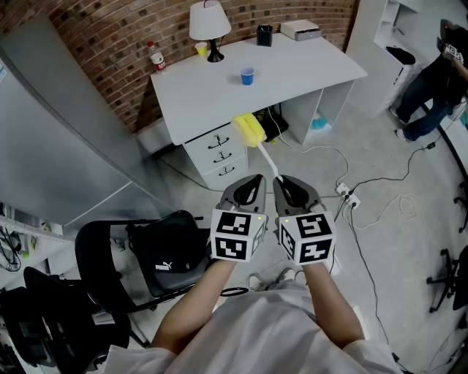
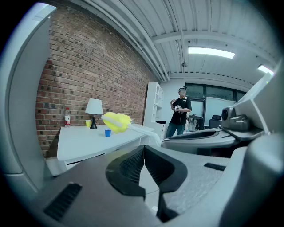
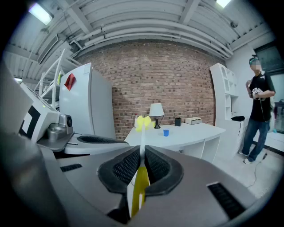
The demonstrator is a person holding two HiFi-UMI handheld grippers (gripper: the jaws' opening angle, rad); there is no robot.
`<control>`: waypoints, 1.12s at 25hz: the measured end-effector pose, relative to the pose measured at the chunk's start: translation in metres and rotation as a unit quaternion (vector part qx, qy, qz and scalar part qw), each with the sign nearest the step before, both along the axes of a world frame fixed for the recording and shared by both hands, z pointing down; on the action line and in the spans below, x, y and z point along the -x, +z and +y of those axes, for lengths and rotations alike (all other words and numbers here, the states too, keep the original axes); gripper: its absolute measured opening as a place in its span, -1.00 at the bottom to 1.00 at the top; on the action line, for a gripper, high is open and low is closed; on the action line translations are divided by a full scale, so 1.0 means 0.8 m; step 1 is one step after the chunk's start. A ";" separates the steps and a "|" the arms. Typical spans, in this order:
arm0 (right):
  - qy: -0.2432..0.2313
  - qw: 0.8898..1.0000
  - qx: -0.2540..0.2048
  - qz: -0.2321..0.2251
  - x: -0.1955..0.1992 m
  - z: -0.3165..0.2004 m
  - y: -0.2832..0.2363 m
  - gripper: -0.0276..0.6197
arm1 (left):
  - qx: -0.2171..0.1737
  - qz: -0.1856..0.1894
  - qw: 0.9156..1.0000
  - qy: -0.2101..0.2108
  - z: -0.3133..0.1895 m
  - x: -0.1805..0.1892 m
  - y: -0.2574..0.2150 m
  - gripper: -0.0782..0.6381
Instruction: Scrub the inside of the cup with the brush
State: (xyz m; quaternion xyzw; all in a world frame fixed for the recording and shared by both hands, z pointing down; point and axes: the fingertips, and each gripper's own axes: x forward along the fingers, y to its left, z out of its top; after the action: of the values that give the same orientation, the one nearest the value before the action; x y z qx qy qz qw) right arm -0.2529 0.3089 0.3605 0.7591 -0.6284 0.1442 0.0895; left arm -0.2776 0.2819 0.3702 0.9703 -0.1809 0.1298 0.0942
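- Right now I'm holding both grippers side by side close to my body, angled slightly downward; the left gripper [image 1: 247,191] is sitting with its jaws pressed together and nothing between them
- Just beside it, the right gripper [image 1: 294,193] is clamping the brush [image 1: 257,142] by its handle, jaws closed tight on it, with the yellow sponge head sticking out ahead toward the desk
- Past the brush head, a drawer unit [image 1: 219,150] is standing under the white desk [image 1: 307,66], with open floor lying between me and it
- On the desk, the blue cup [image 1: 247,76] is sitting upright near the middle, well apart from both grippers, and nothing is steadying it
- Further back, a lamp [image 1: 210,22], a small yellow cup [image 1: 202,49] and a bottle [image 1: 156,57] are standing along the brick-wall side
- I'm judging the task as barely begun: the brush is in hand, but the sponge is not yet anywhere near the cup; closing in on the desk, bracing the cup with the free left gripper and working the head around inside it are all waiting to be done
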 end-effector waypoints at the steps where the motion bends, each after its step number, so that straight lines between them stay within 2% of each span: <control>1: 0.001 1.000 0.001 0.000 0.000 -0.001 0.000 -0.82 | 0.000 0.000 1.000 0.000 -0.001 0.001 0.000 -0.76; 9: -0.001 1.000 0.001 -0.008 0.000 -0.010 0.006 -0.82 | 0.001 0.003 1.000 0.001 -0.010 0.000 0.002 -0.76; 15: 0.001 1.000 -0.002 -0.009 -0.020 -0.022 0.009 -0.82 | 0.000 0.001 1.000 0.000 -0.023 -0.017 0.006 -0.76; 21: -0.002 1.000 -0.001 -0.016 -0.056 -0.043 0.020 -0.82 | 0.001 -0.009 1.000 0.000 -0.044 -0.054 0.016 -0.76; 28: -0.011 1.000 0.003 -0.026 -0.123 -0.082 0.030 -0.82 | 0.006 -0.017 1.000 -0.012 -0.084 -0.119 0.024 -0.76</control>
State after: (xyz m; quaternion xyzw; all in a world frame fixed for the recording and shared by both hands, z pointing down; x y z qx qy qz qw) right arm -0.1541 0.2434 0.3847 0.7476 -0.6387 0.1650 0.0769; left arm -0.1823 0.2145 0.3892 0.9653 -0.1932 0.1459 0.0981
